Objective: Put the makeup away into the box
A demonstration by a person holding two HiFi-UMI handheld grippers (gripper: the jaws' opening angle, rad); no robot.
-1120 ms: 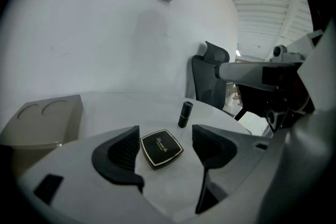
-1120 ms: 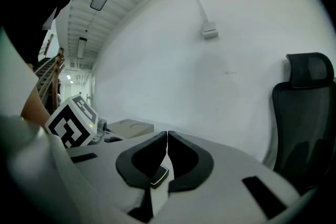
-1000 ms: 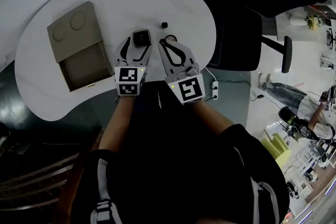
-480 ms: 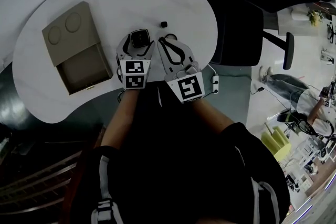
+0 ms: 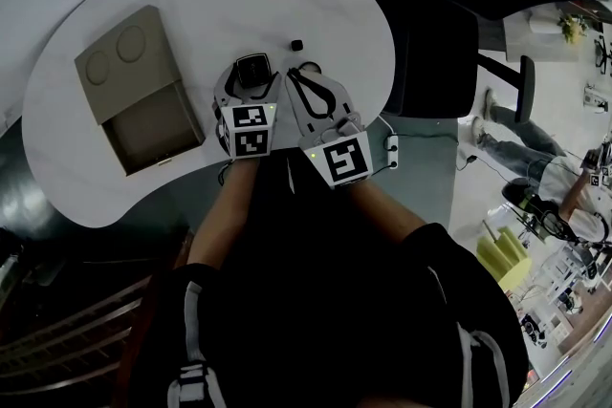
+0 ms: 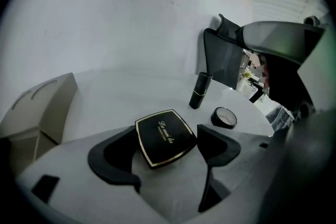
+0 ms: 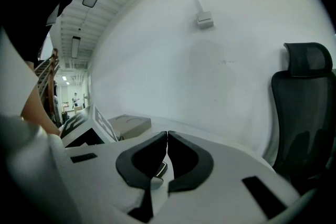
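Observation:
A black square compact [image 5: 253, 68] [image 6: 164, 137] with gold edging lies flat on the white table [image 5: 191, 5]. My left gripper [image 5: 253, 77] [image 6: 169, 145] stands open around it; its jaws have just been opening, and the pads sit either side without pressing. A black lipstick tube [image 5: 296, 44] [image 6: 200, 91] stands farther out, and a small round compact [image 5: 311, 69] [image 6: 224, 117] lies to its right. My right gripper [image 5: 295, 75] [image 7: 167, 136] is shut just beside the round compact, holding nothing I can see. The tan box [image 5: 139, 91] [image 6: 42, 107] [image 7: 128, 123] lies open at the left.
A black office chair [image 5: 430, 53] [image 7: 304, 107] stands at the table's right edge. A power strip [image 5: 390, 158] lies on the floor below. The box's lid [image 5: 115, 57] lies folded back beside its open tray [image 5: 158, 124].
My left gripper has sunk toward the table and tipped further down, so its jaws now flank the square compact, spread wider than before. The right gripper has stayed put.

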